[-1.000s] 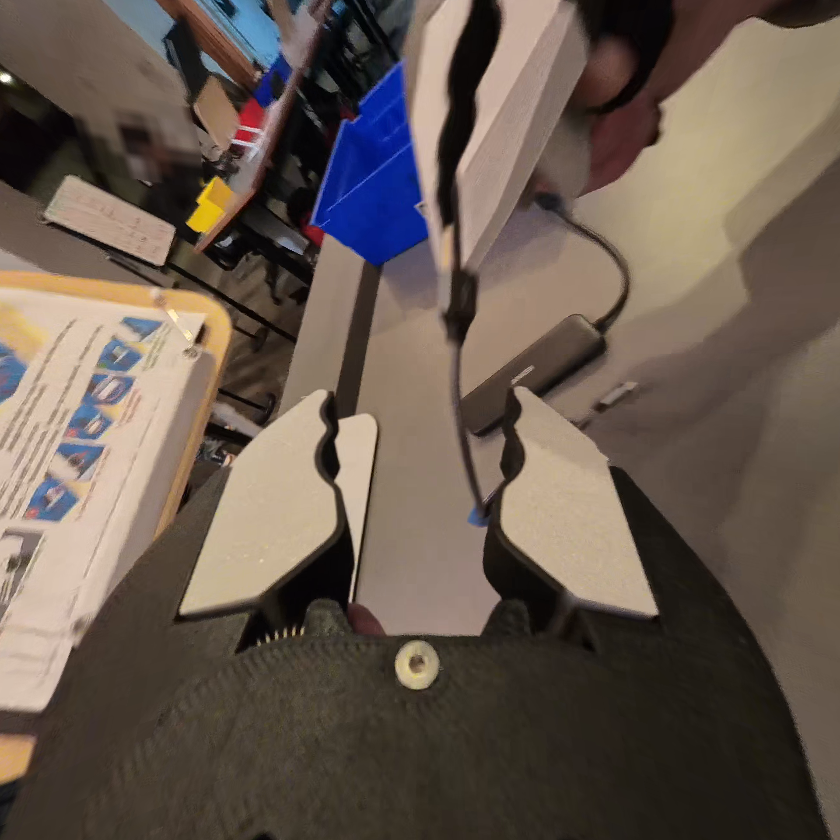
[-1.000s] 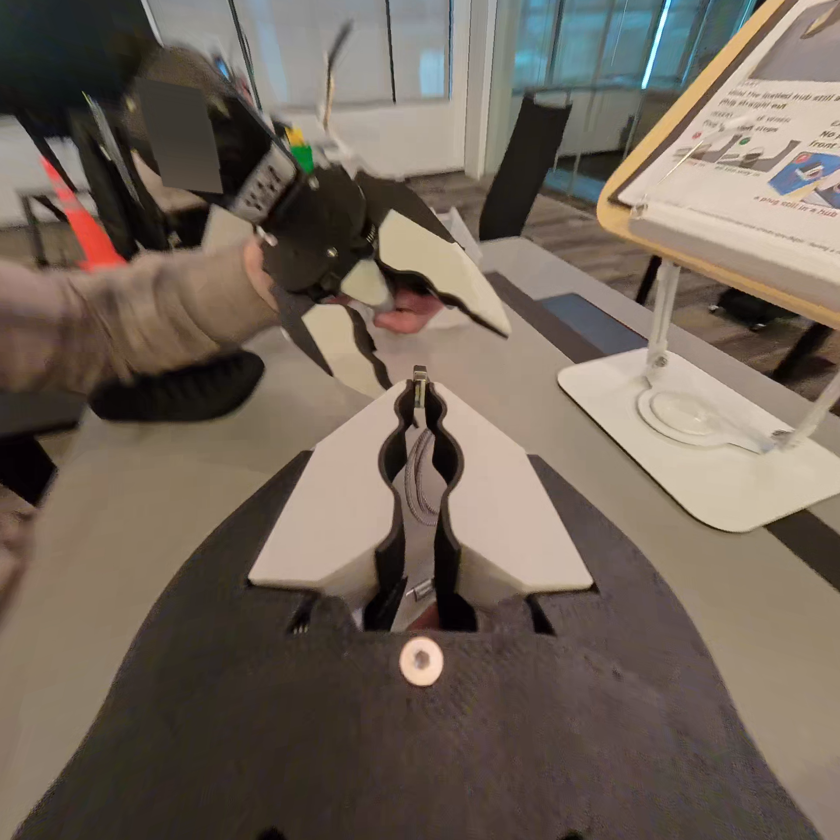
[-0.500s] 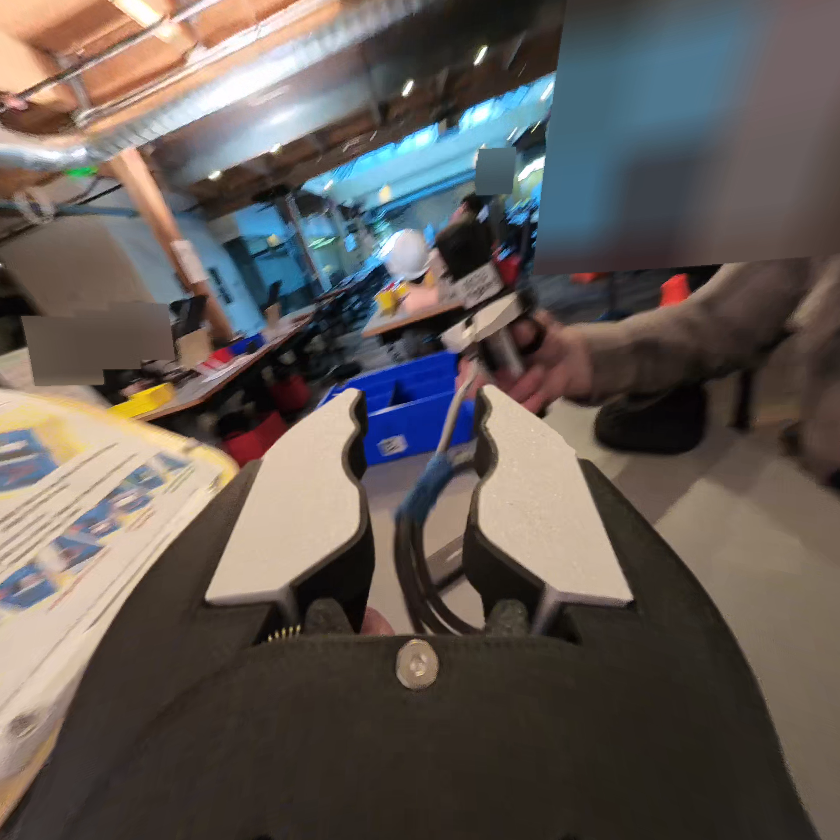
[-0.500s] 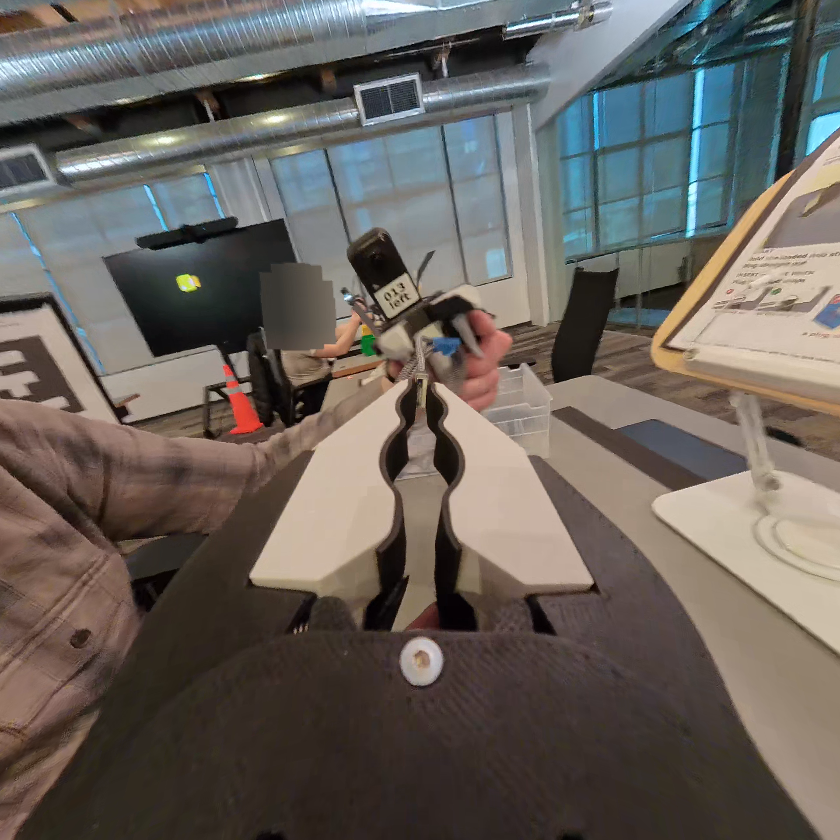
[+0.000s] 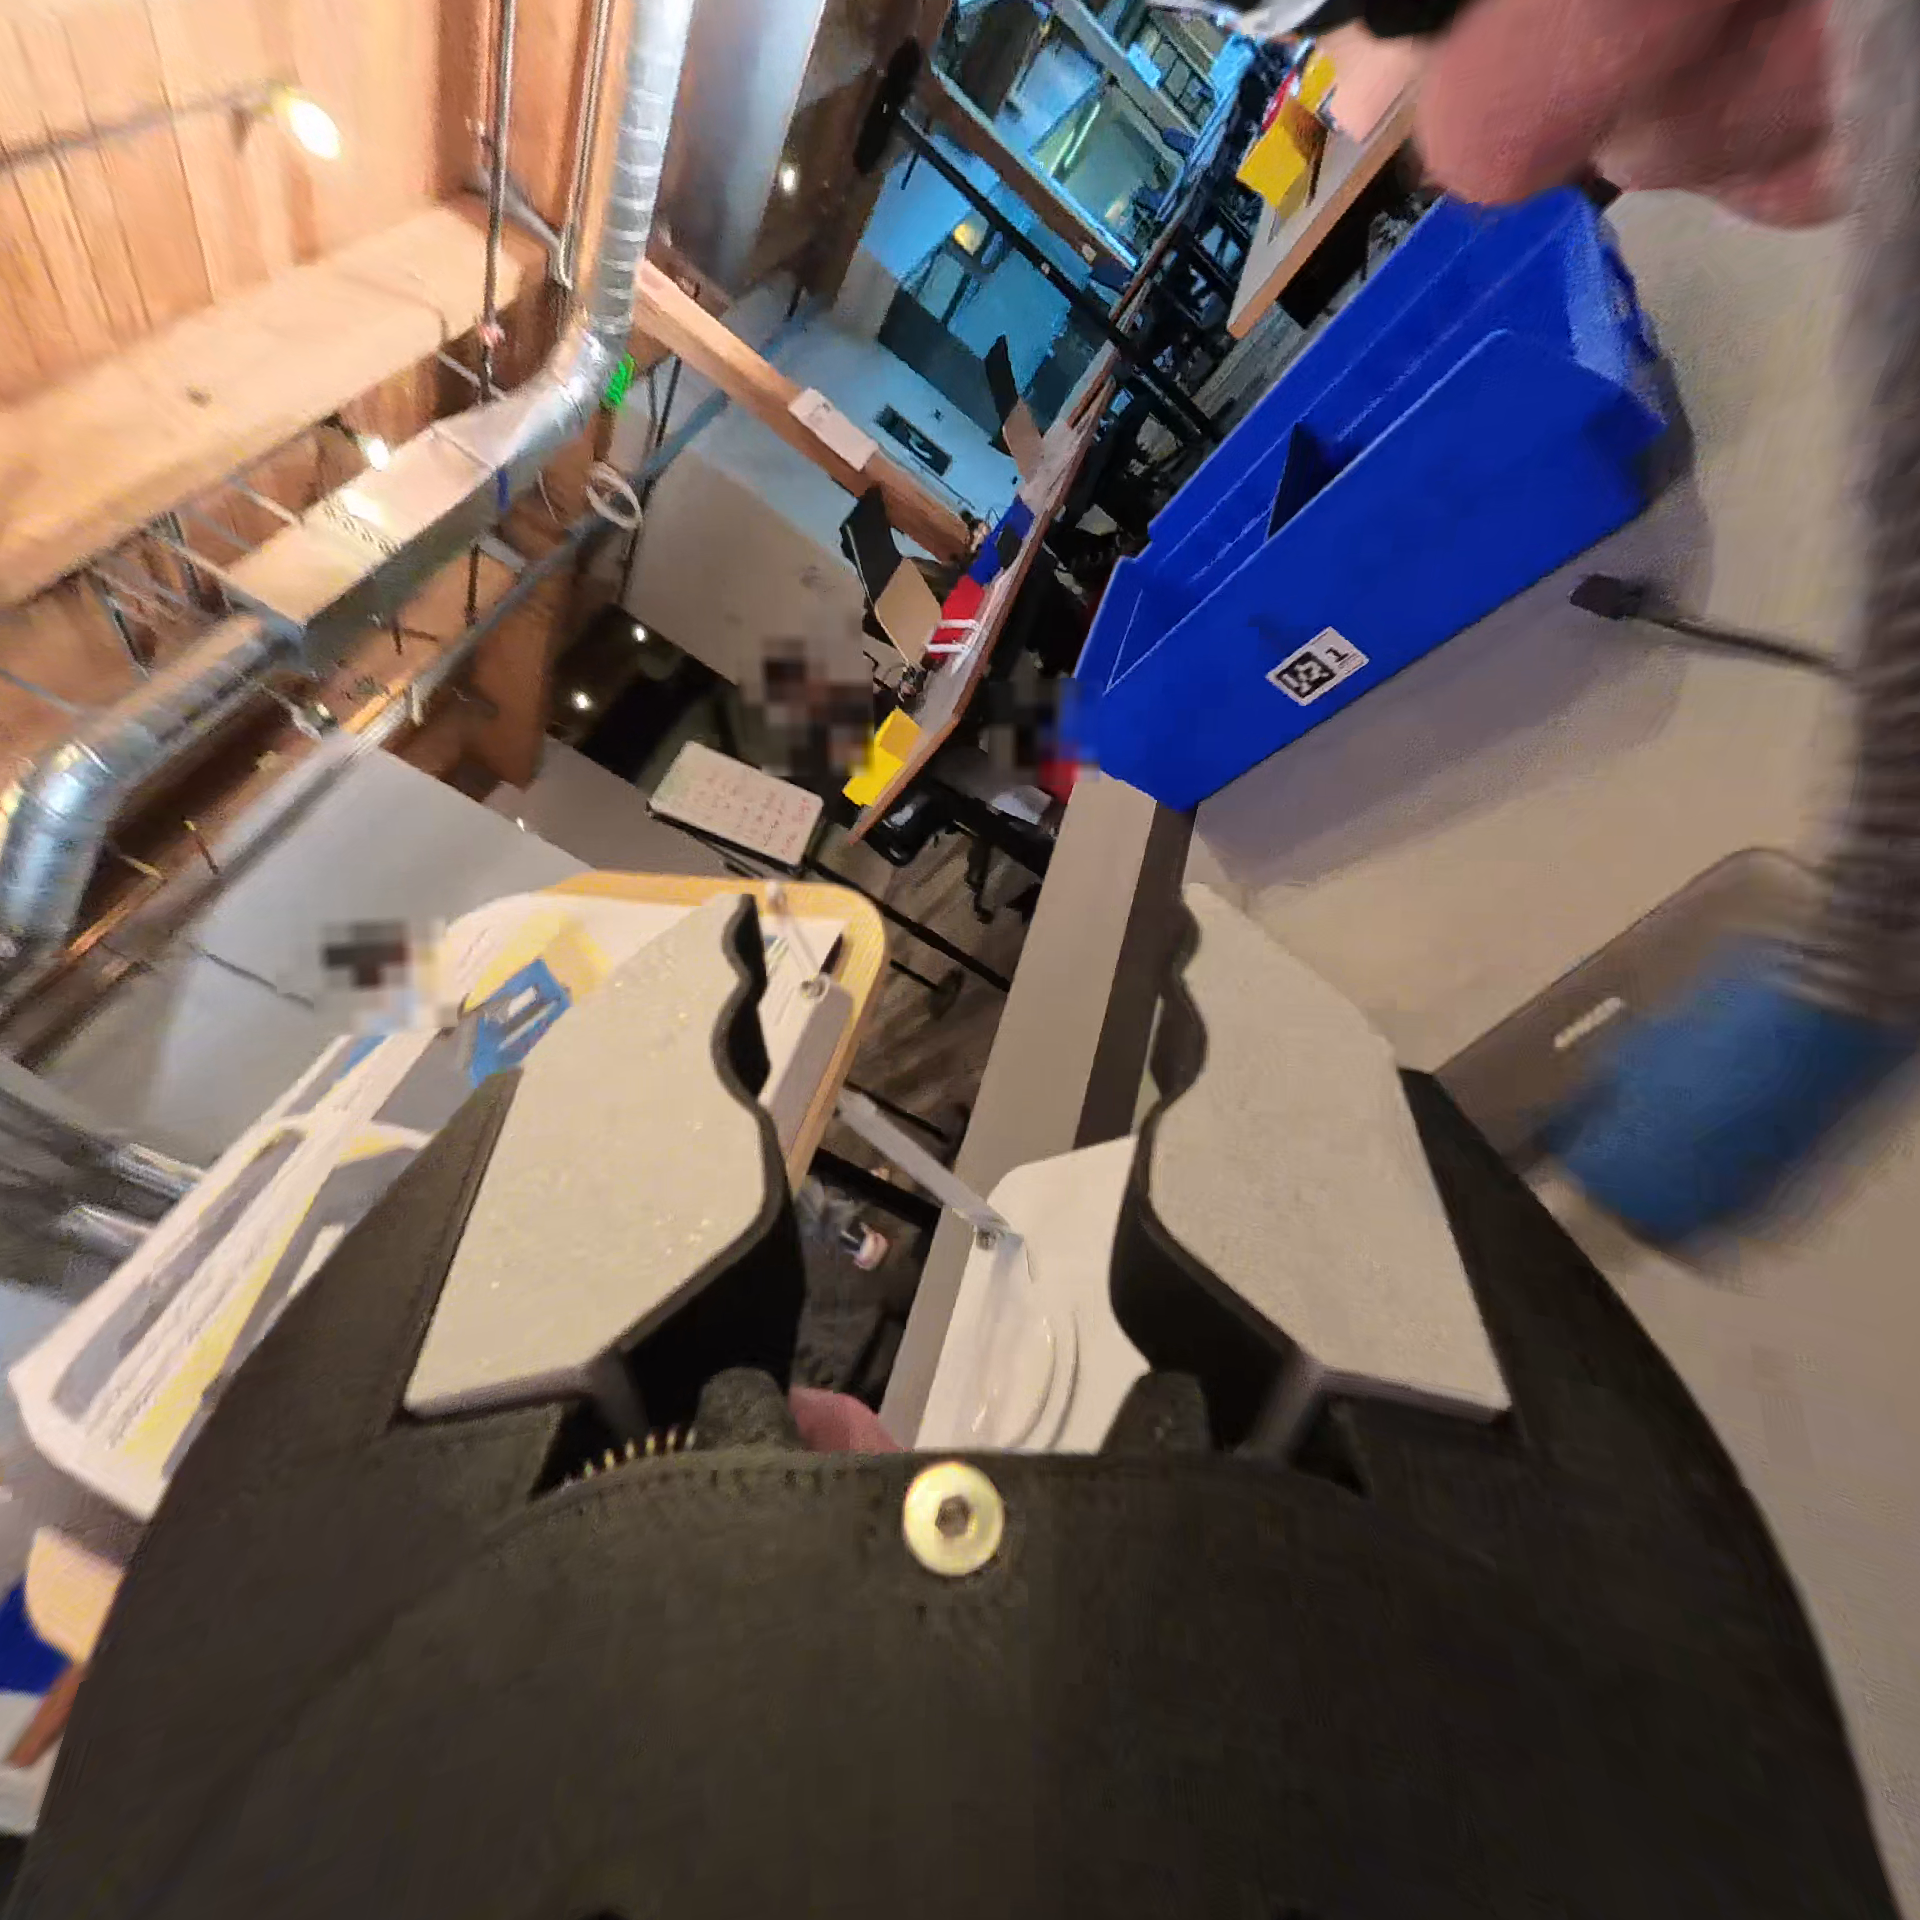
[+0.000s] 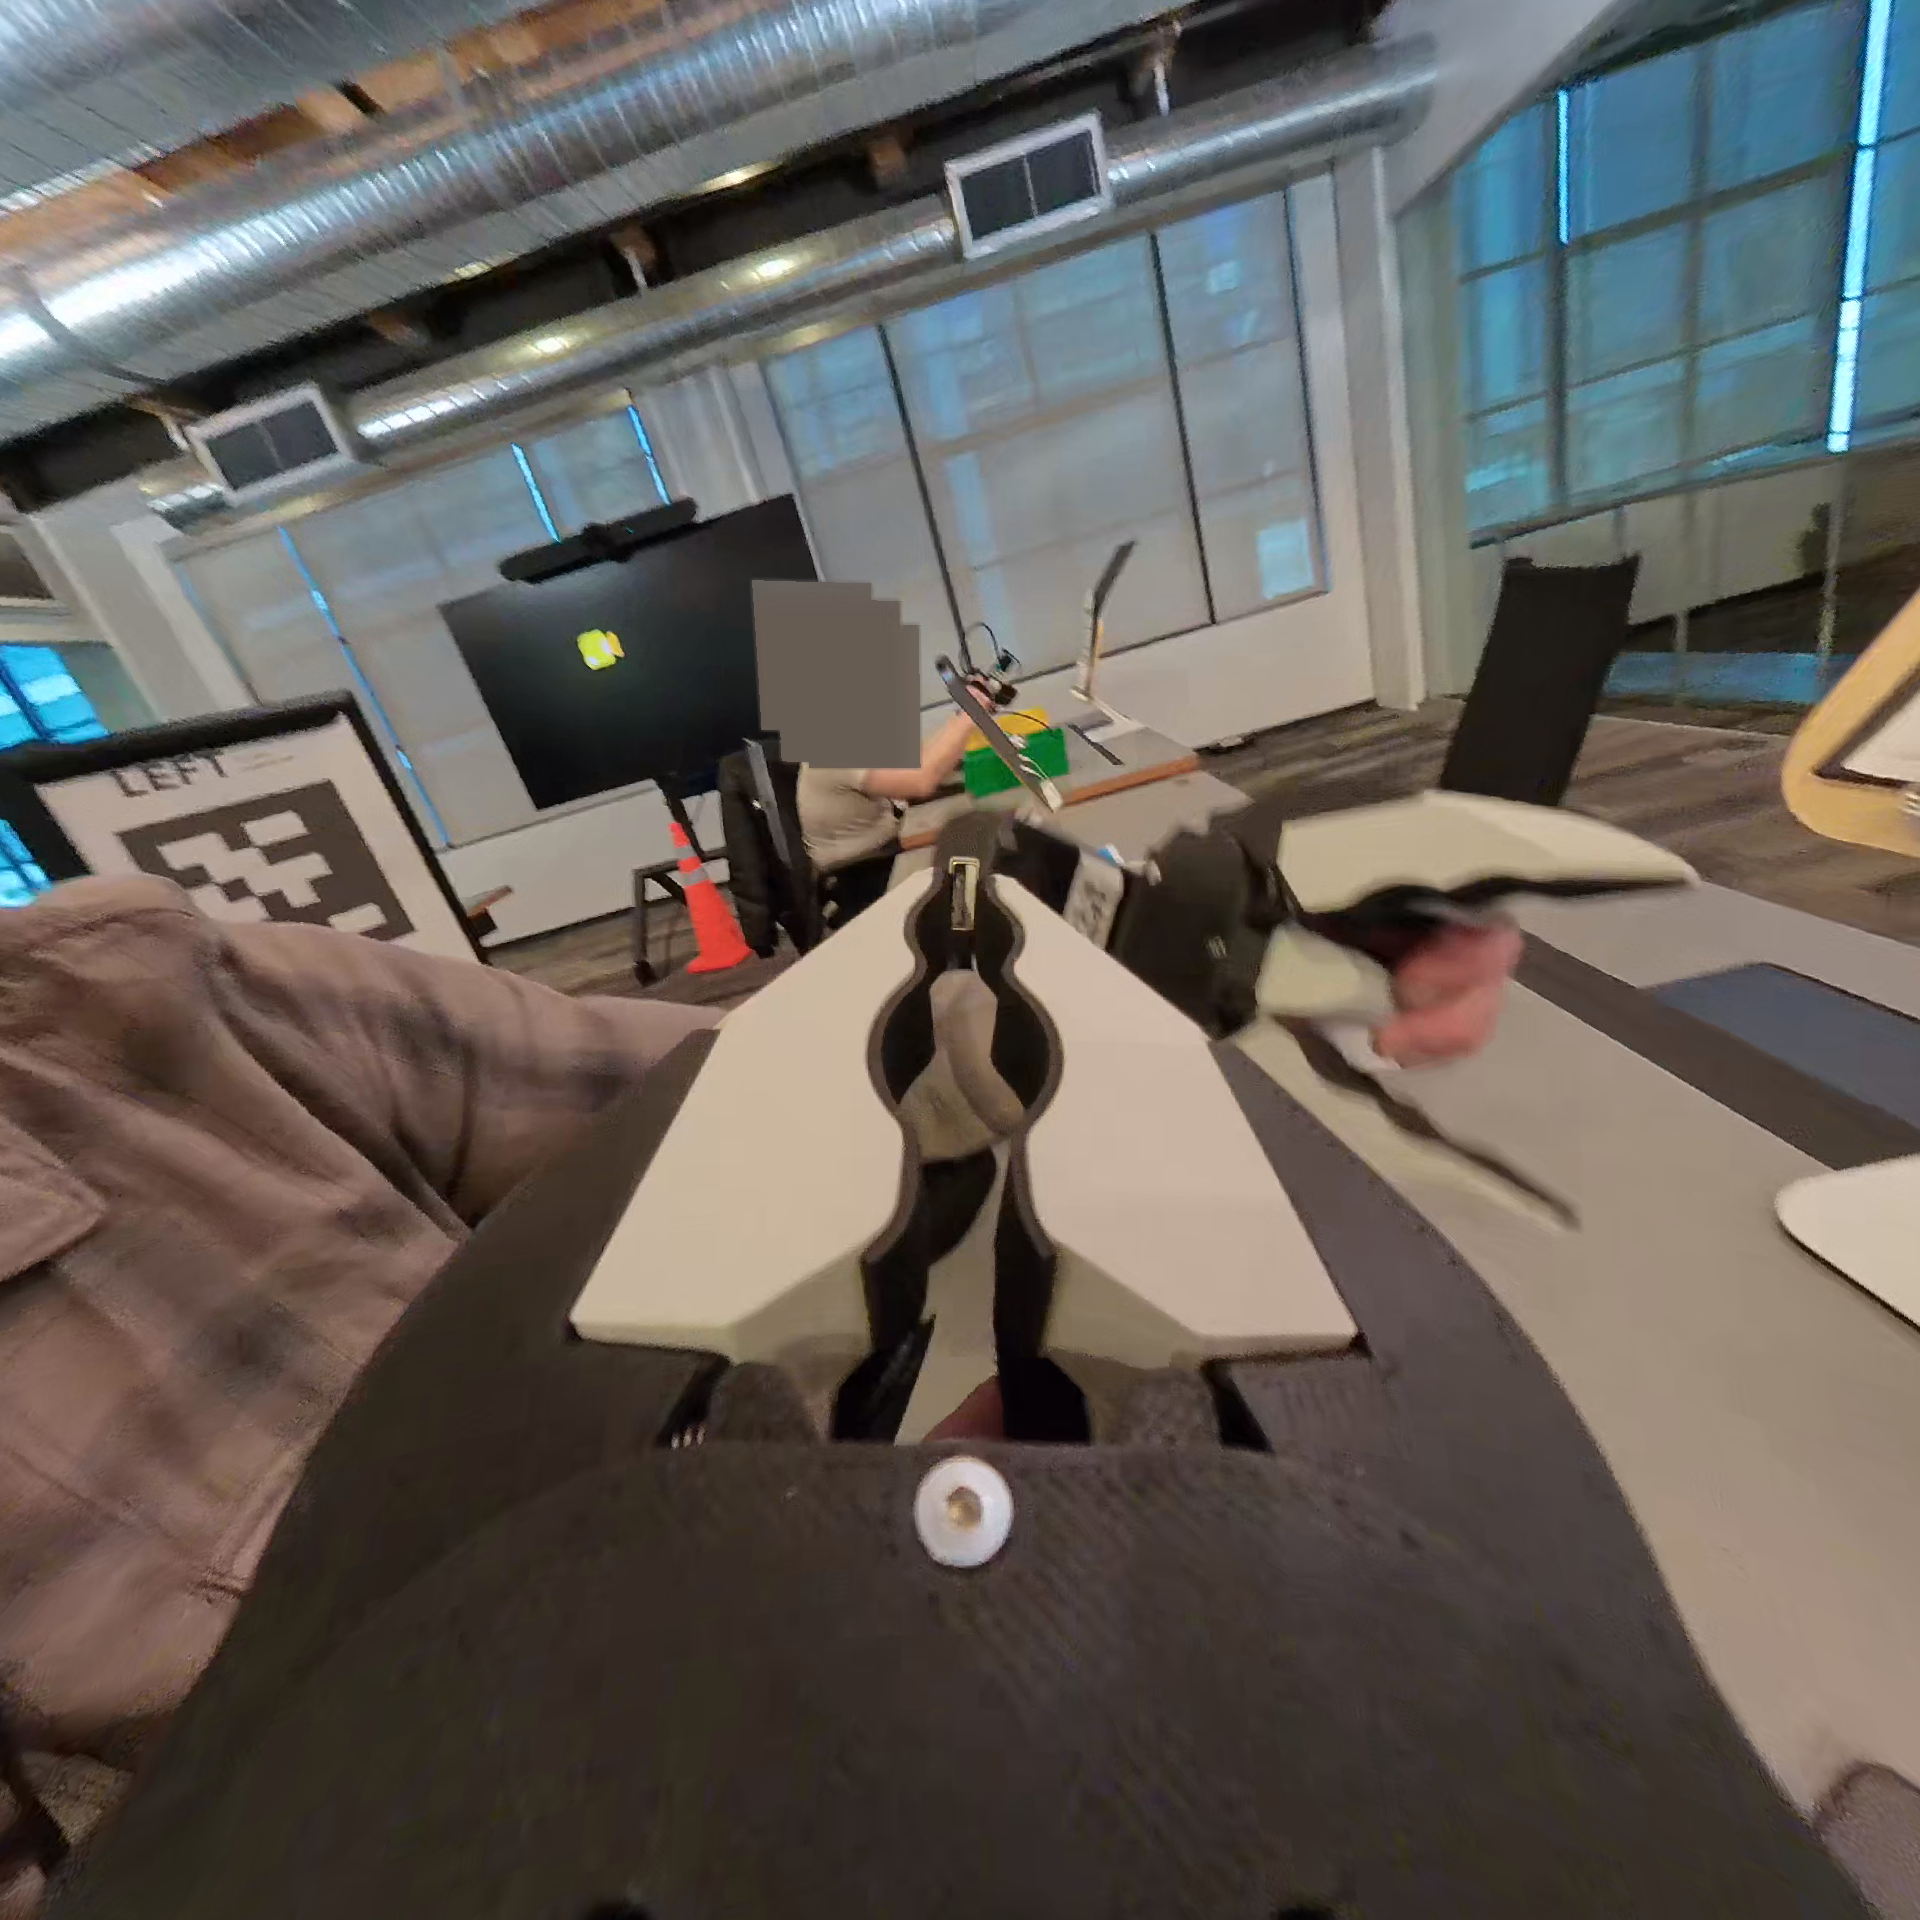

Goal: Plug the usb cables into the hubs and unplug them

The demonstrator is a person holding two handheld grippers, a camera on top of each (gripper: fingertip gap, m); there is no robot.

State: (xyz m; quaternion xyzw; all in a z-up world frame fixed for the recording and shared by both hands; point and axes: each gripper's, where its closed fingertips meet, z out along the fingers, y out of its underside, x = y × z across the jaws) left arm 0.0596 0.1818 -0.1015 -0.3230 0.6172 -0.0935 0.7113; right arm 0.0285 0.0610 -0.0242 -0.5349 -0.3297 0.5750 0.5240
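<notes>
Left gripper (image 5: 961, 1023): fingers apart, nothing between them, raised and tilted over the desk (image 5: 1714, 1371). Right gripper (image 6: 964, 899): fingers together, clamped on a USB plug (image 6: 962, 896) at the tips; its cable (image 6: 961, 1081) runs back between the fingers. In the left view, cable (image 5: 1881, 727) blurred at the right edge, blue band (image 5: 1704, 1091) near its lower end. Dark hub (image 5: 1579, 1023) flat on the desk, right of the left gripper. Blue bin (image 5: 1382, 520) at the desk's far end. Paper stand (image 5: 862, 935) at left.
</notes>
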